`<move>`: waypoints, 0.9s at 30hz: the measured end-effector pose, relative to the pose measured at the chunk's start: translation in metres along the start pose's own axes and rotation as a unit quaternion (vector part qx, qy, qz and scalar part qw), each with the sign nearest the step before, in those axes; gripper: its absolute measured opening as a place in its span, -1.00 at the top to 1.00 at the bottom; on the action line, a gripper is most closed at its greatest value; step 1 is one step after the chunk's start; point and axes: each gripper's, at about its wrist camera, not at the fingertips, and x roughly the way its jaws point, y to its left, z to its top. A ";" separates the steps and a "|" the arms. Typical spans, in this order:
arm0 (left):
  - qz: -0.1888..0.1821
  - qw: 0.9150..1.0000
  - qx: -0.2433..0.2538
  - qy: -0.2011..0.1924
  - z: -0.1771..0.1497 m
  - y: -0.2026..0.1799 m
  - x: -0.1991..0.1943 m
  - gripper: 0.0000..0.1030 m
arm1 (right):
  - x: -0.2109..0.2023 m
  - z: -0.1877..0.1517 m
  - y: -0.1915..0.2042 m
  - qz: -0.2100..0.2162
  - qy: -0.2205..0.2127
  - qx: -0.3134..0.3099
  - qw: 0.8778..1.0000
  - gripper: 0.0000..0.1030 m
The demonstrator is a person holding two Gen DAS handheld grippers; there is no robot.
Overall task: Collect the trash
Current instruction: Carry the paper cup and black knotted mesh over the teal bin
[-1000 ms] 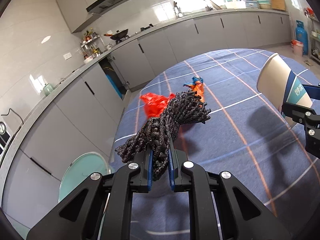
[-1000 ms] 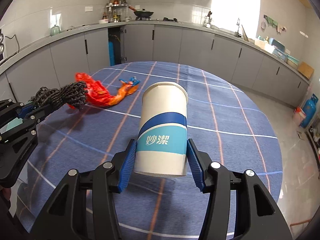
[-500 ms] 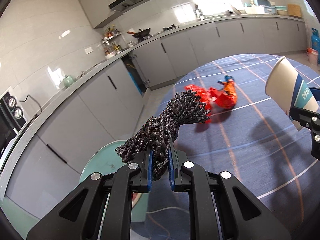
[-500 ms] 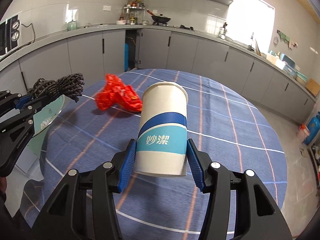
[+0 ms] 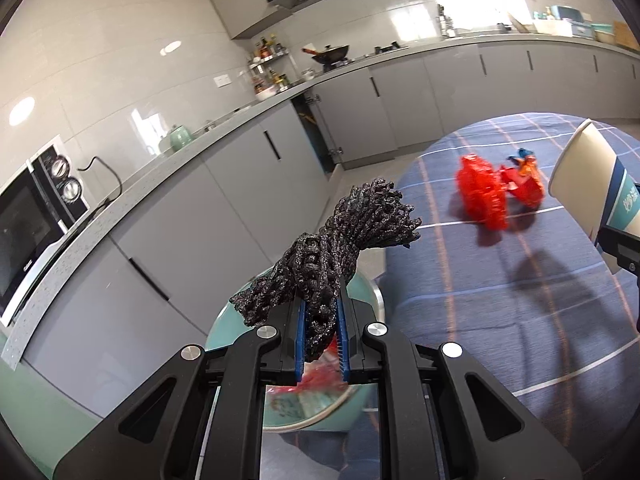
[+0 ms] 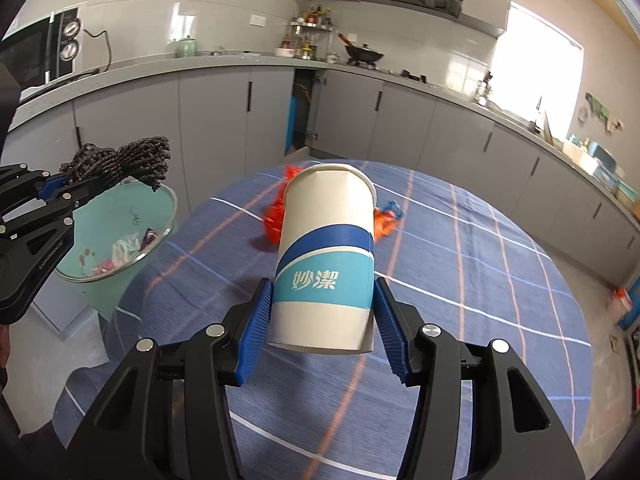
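Observation:
My left gripper (image 5: 322, 340) is shut on a black net bundle (image 5: 340, 240) and holds it over a teal trash bin (image 5: 372, 292) beside the table. The bundle (image 6: 120, 158) and the bin (image 6: 160, 196) also show in the right wrist view, with some litter inside the bin. My right gripper (image 6: 324, 320) is shut on a white and blue paper cup (image 6: 326, 256), held above the blue checked tablecloth (image 6: 460, 280). The cup (image 5: 592, 184) shows at the right edge of the left wrist view. A red plastic bag (image 5: 482, 192) and an orange wrapper (image 5: 526, 184) lie on the table.
Grey kitchen cabinets and a counter (image 5: 280, 128) curve behind the table. A microwave (image 5: 28, 216) stands on the counter at the left. One cabinet door (image 6: 298, 116) is ajar. A wok (image 6: 362, 54) sits on the stove.
Both grippers have swung left toward the table's edge. The net bundle has moved from above the tablecloth to above the teal bin. The cup stays gripped.

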 end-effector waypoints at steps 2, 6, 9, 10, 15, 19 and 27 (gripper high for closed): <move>0.010 1.000 -0.003 0.002 -0.002 0.007 0.003 0.73 | 0.002 0.004 0.008 0.006 -0.004 -0.008 1.000 0.00; 0.028 1.000 -0.010 0.010 -0.005 0.022 0.011 0.73 | 0.005 0.012 0.023 0.019 -0.010 -0.023 0.999 0.00; 0.045 0.999 -0.012 0.016 -0.009 0.034 0.016 0.73 | 0.007 0.018 0.033 0.030 -0.017 -0.032 0.999 0.00; 0.050 0.999 -0.013 0.018 -0.011 0.037 0.018 0.73 | 0.008 0.020 0.037 0.033 -0.019 -0.036 0.999 -0.01; 0.075 0.997 -0.020 0.031 -0.017 0.055 0.028 0.73 | 0.012 0.033 0.055 0.055 -0.031 -0.055 0.996 -0.01; 0.093 0.995 -0.023 0.039 -0.022 0.070 0.036 0.73 | 0.017 0.046 0.076 0.078 -0.040 -0.073 0.993 -0.01; 0.136 0.989 -0.027 0.051 -0.030 0.092 0.051 0.73 | 0.034 0.061 0.113 0.113 -0.047 -0.106 0.987 -0.01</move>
